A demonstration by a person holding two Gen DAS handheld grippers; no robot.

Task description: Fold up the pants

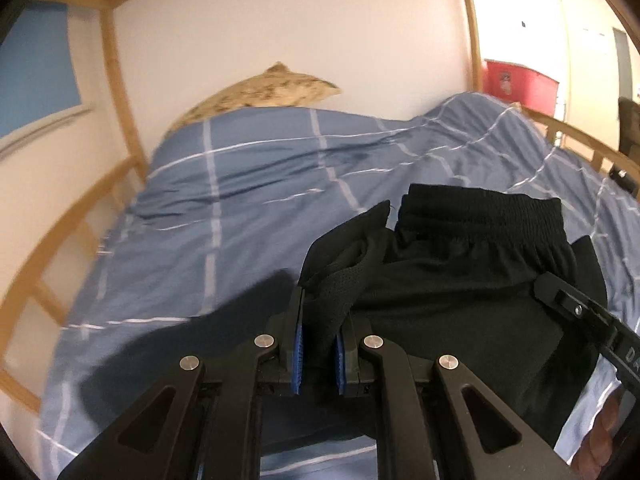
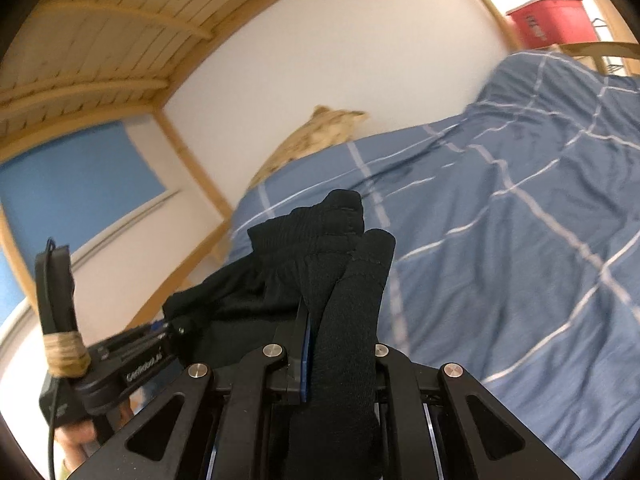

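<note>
Black pants (image 1: 460, 280) with an elastic ribbed waistband hang lifted above the blue checked bed cover (image 1: 224, 216). My left gripper (image 1: 320, 344) is shut on a bunched corner of the black fabric, which is pinched between its blue pads. In the right wrist view the same pants (image 2: 288, 276) drape from my right gripper (image 2: 332, 344), which is shut on a thick fold of the cloth that hides its right finger. Each gripper shows in the other's view: the right one (image 1: 576, 312) at the pants' right side, the left one (image 2: 132, 348) at lower left.
A beige patterned pillow (image 1: 264, 92) leans on the white wall at the head of the bed. Wooden bunk rails (image 1: 60, 240) run along the left side, slats overhead (image 2: 100, 32). A red bin (image 1: 516, 84) stands beyond the bed's far right. A hand (image 1: 600, 440) shows at lower right.
</note>
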